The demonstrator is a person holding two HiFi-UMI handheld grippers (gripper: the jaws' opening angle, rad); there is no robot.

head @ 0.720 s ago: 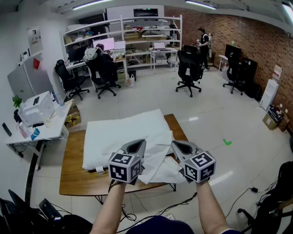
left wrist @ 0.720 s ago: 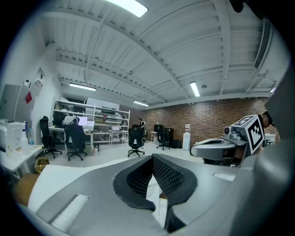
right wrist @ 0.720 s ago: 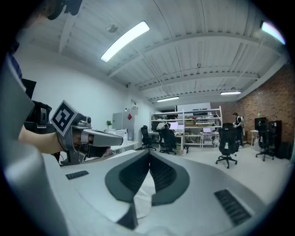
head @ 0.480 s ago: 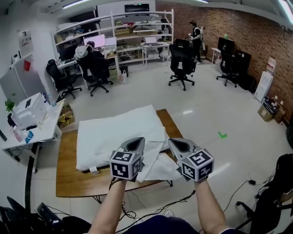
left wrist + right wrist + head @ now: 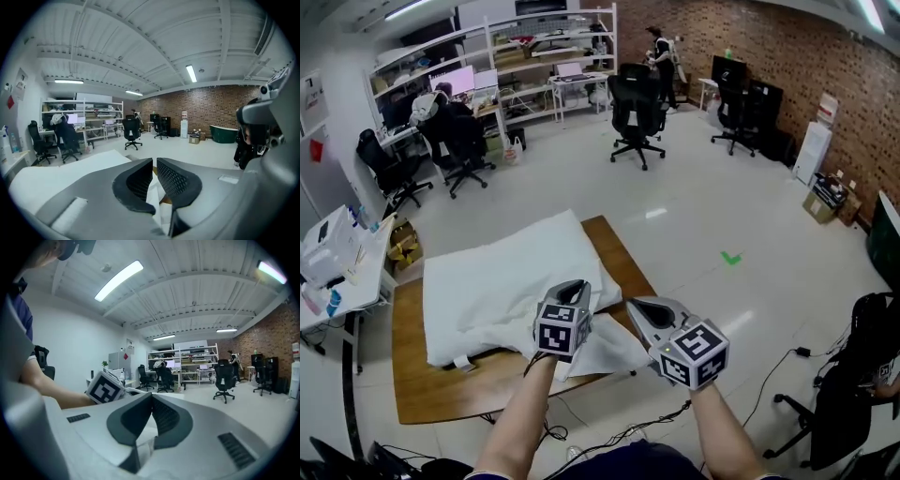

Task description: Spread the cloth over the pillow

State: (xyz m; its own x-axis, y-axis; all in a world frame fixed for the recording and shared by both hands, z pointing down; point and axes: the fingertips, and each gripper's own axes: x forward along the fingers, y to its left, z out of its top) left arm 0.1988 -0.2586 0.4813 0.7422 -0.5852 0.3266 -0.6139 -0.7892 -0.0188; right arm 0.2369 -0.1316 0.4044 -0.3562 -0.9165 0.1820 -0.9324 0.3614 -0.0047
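Changed since the earlier head view: counter and pillow displaced toward the left of the picture, seemingly by a turn of the camera, not a move of their own; right gripper lower and slanted toward left gripper; cloth bunched as before. Cloth: white, thin, crumpled, heaped at the near right corner of the counter, overlapping the near right edge of the pillow and reaching the counter's near edge. Pillow: white, large, flat, covering most of the counter, bare for the greater part. Left jaws: nearly together, clamped on a fold of cloth showing white in the slit between them. Right jaws: fully together, pinching a thin edge of cloth emerging beneath them. Handling, by judgement: light, limp, without stiffness; likely to sag, fold on itself and slip from a shallow pinch; not fragile. Best hold: two neighbouring corners or one hem, grippers well apart, edge kept taut for lifting and casting across the pillow.
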